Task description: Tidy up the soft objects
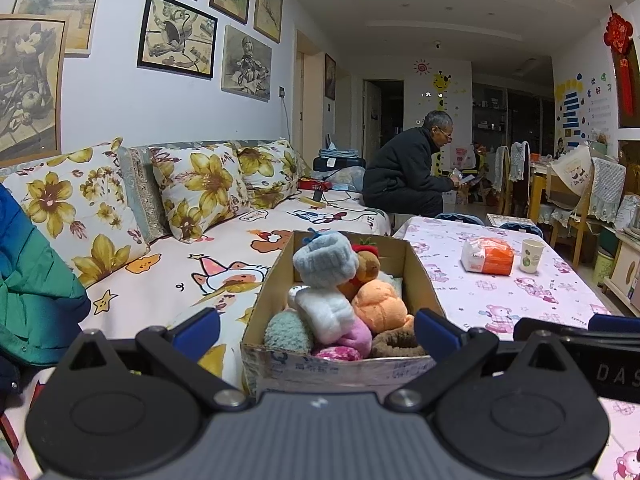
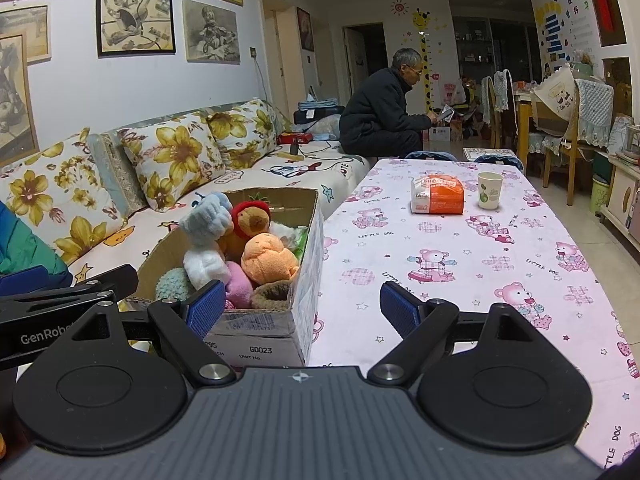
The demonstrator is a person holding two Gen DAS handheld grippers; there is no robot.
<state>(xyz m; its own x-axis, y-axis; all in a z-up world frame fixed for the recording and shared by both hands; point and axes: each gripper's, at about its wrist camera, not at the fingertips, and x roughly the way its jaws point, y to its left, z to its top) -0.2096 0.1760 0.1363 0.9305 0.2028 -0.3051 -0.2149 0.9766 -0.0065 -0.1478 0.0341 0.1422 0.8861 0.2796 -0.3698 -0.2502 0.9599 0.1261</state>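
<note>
Presently | left claw (image 1: 316,330), right claw (image 2: 303,304): spread wide, empty | box (image 2: 308,240) overfull at bench (image 2: 440,248) edge | risk: toys (image 1: 332,292) spilling if snagged

The left hand-held gripper (image 1: 316,330) has a ribbed dark-grey body, two round black discs, black angled arms with silver screws, and blue ribbed fingertips (image 1: 198,330). White letters "DAS" mark a black bar beside it. The right hand-held gripper (image 2: 303,306) looks the same: grey ribbed body with a small white compass mark, black discs, silver screws, blue textured pads (image 2: 206,304).
</note>
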